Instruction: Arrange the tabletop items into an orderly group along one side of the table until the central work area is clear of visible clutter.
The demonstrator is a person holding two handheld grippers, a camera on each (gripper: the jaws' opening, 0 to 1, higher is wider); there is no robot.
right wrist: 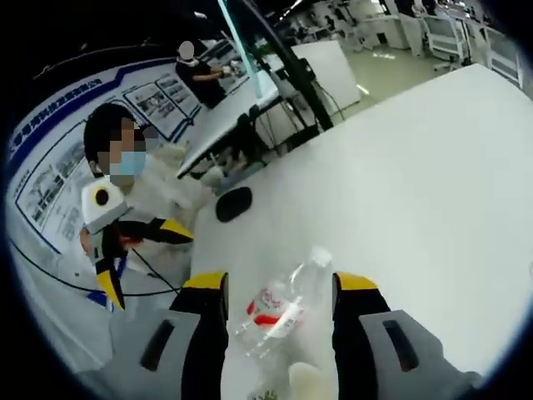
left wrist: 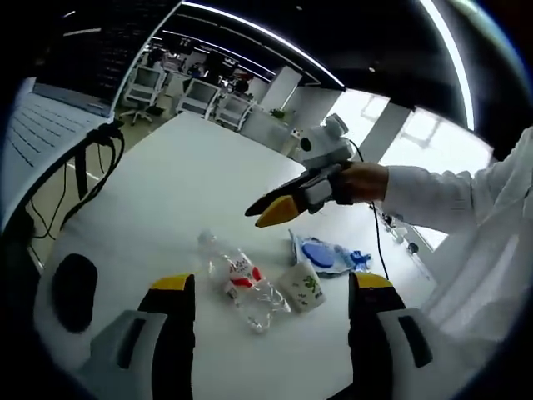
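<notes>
Straddling the clear, crumpled plastic bottle with red label lying at tabletop centre, the right claw gapes open; light, slippery, crushable: grip mid-body. Left claw open, bottle at twelve o'clock.

A clear bottle lies beside a paper cup on the white table.

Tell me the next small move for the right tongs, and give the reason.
Probably lower the right tongs and close on the plastic bottle. In the right gripper view the bottle lies on the white table between the open jaws, not yet gripped. It sits mid-table beside a paper cup and a blue packet, so it still counts as clutter.
</notes>
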